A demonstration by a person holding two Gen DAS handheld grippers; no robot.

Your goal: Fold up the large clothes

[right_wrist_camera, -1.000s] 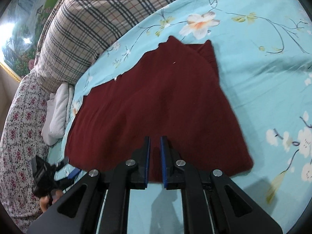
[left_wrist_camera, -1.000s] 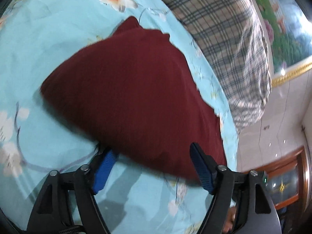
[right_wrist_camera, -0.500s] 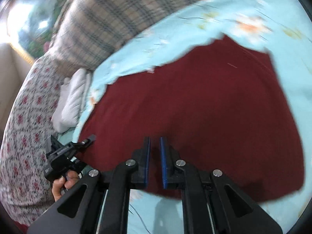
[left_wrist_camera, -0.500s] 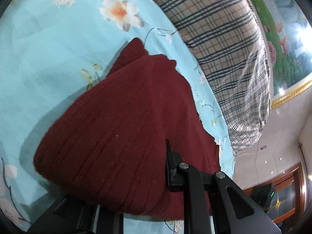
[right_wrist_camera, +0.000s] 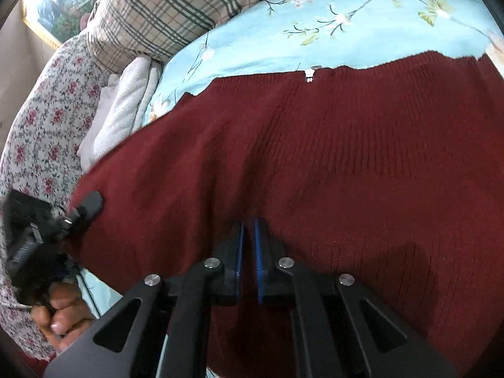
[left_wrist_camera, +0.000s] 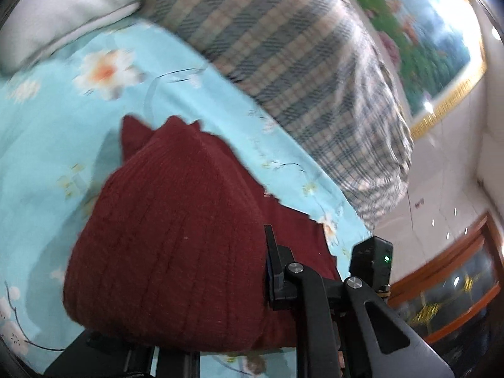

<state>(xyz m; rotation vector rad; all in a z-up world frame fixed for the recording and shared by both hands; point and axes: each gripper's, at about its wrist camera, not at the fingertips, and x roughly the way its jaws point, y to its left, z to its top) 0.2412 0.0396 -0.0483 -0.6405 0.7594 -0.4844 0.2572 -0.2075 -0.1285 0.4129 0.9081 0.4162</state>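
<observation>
A dark red ribbed knit garment (right_wrist_camera: 362, 157) lies spread on a light blue floral bedsheet (right_wrist_camera: 315, 25). My left gripper (left_wrist_camera: 252, 252) is shut on its near edge and holds it raised, so the cloth (left_wrist_camera: 176, 236) drapes over the jaws and hides the left finger. In the right wrist view the same gripper (right_wrist_camera: 82, 211) clamps the garment's left corner, with a hand (right_wrist_camera: 63, 318) behind it. My right gripper (right_wrist_camera: 249, 225) is low over the garment's middle, its jaws closing to a thin slit. Creases run towards its tips. I cannot tell whether cloth is caught.
A plaid quilt (left_wrist_camera: 299, 63) lies along the far side of the bed, with a white folded towel (right_wrist_camera: 126, 107) and a flowered cover (right_wrist_camera: 41, 132) beside it. A framed painting (left_wrist_camera: 434, 41), a tiled wall and a wooden cabinet (left_wrist_camera: 456, 293) lie beyond. A black box with a green light (left_wrist_camera: 373, 261) sits near my left fingers.
My left gripper went from wide open around the garment's edge to shut on it and lifted it. My right gripper slid sideways and now sits low over the garment's middle.
</observation>
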